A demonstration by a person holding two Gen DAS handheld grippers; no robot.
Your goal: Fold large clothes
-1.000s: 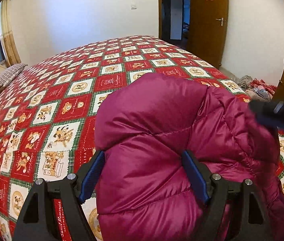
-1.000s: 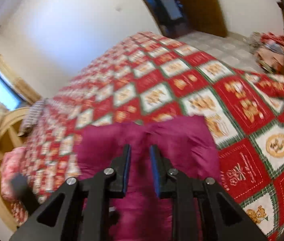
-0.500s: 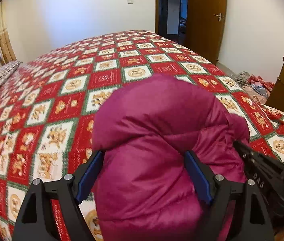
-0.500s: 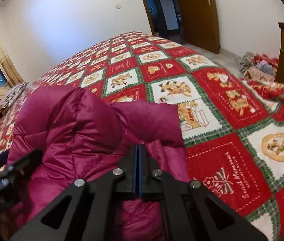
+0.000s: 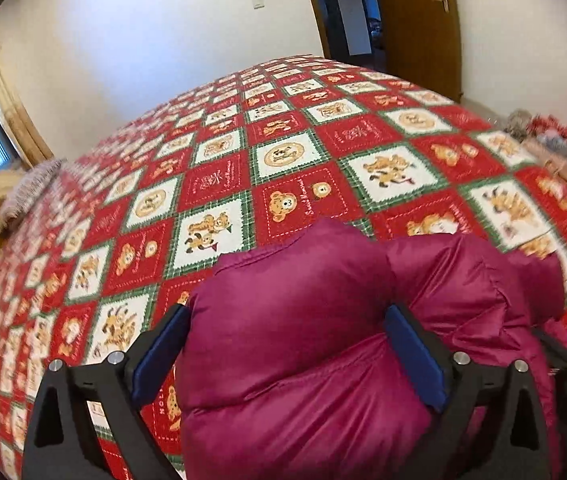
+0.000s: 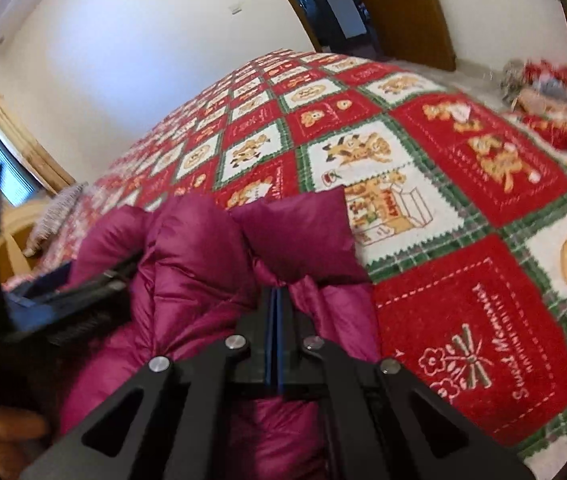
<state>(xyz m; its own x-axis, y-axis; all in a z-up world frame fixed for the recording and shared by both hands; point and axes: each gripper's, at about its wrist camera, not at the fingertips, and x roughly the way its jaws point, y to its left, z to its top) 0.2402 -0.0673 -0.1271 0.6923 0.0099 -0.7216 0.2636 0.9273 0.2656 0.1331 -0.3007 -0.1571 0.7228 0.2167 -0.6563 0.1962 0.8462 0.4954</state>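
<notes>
You have one puffy purple-red jacket (image 5: 307, 360) bunched up on the red bear blanket (image 5: 219, 176) (it covers the bed). Your left gripper (image 5: 287, 356) has just been opening wide around a fat fold. Your right gripper (image 6: 276, 300) is squeezed tight, pinching the jacket.

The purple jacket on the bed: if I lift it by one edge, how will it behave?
The jacket looks puffy and soft, so it would probably sag and unfold. Its shiny fabric may slip between the pads. It is likely light for its bulk.
</notes>
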